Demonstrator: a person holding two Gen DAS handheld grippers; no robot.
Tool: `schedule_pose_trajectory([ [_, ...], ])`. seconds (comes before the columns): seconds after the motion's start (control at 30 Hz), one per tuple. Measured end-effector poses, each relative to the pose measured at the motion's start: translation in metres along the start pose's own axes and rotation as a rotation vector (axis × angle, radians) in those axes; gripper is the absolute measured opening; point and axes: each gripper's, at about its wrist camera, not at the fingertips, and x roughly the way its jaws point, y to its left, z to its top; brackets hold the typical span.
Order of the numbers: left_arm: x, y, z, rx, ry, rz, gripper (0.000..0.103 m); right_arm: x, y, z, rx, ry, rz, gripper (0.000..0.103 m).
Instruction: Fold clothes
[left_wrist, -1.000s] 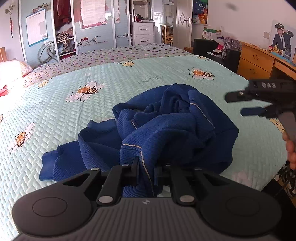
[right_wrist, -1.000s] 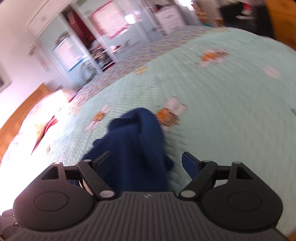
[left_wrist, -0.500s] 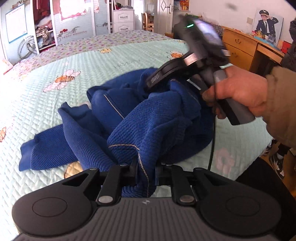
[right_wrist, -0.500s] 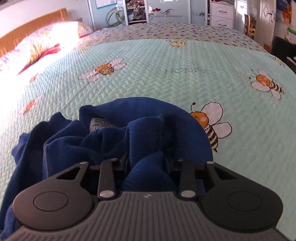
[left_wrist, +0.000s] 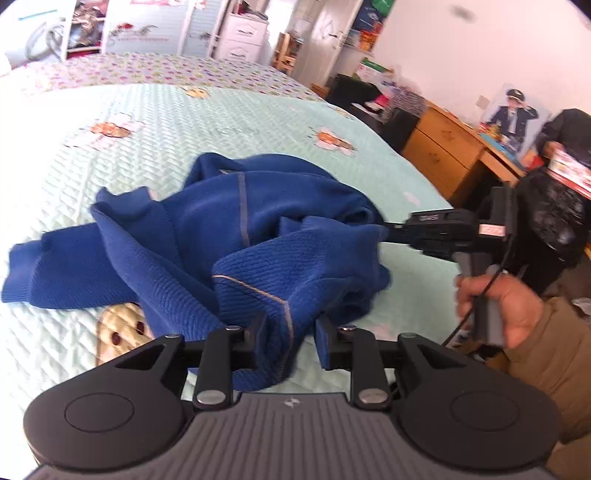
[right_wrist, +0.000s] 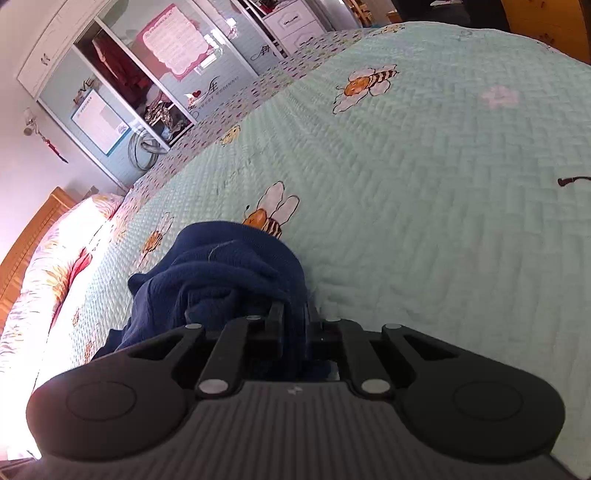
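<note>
A crumpled blue knit sweater (left_wrist: 258, 221) lies on the pale green bee-print bedspread (left_wrist: 147, 129), one sleeve trailing left. My left gripper (left_wrist: 290, 332) sits at its near edge. Its jaws are opening, and a fold with a tan seam hangs loose between them with a gap on the right side. My right gripper (left_wrist: 391, 232), held by a hand (left_wrist: 506, 299), bites the sweater's right edge. In the right wrist view the sweater (right_wrist: 221, 273) bunches ahead, and the right gripper (right_wrist: 295, 321) is closing with blue cloth pinched between its fingers.
The bedspread (right_wrist: 424, 221) stretches wide beyond the sweater. A pillow (right_wrist: 55, 258) and a wooden headboard (right_wrist: 29, 240) lie at the far end. A wooden dresser (left_wrist: 443, 147) and a black chair (left_wrist: 369, 96) stand off the bed's right side. Wardrobes (right_wrist: 129, 74) line the back wall.
The left jaws have spread apart, loosening the fold they pinched. The right gripper came down from open above the sweater, closed on its right edge and now sits low at the right.
</note>
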Motion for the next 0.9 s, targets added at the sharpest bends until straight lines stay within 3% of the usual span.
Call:
schedule_pose_trajectory([
  [0.13,-0.013,-0.003,0.010,0.016,-0.017,-0.004,0.034,-0.008,0.005,0.001,0.020,-0.022,0.020,0.025],
  [0.23,-0.025,0.000,0.016,-0.016,-0.048,0.004,0.044,-0.021,0.019,0.007,-0.026,-0.048,0.085,0.034],
  [0.27,-0.025,0.001,0.019,-0.026,-0.055,0.015,0.048,-0.025,0.024,0.009,-0.041,-0.057,0.107,0.041],
  [0.3,-0.022,0.001,0.025,-0.028,-0.061,0.034,0.049,-0.028,0.029,0.009,-0.057,-0.061,0.127,0.055],
  [0.37,-0.011,-0.001,0.038,-0.017,-0.069,0.097,0.050,-0.025,0.042,-0.001,-0.098,-0.018,0.153,0.072],
  [0.43,0.005,-0.002,0.050,0.007,-0.083,0.123,0.054,-0.022,0.055,-0.011,-0.139,0.025,0.178,0.073],
  [0.5,0.031,0.000,0.061,0.007,-0.061,0.163,0.066,-0.015,0.061,-0.026,-0.160,0.082,0.185,0.073],
  [0.63,0.079,0.007,0.075,0.001,0.018,0.220,0.067,0.002,0.053,-0.064,-0.171,0.216,0.138,0.074],
  [0.73,0.098,0.002,0.079,0.015,0.049,0.199,0.067,-0.005,0.049,-0.078,-0.217,0.193,0.137,0.074],
  [0.9,0.136,-0.007,0.087,0.082,0.090,0.266,0.065,-0.002,0.050,-0.074,-0.215,0.213,0.137,0.079],
])
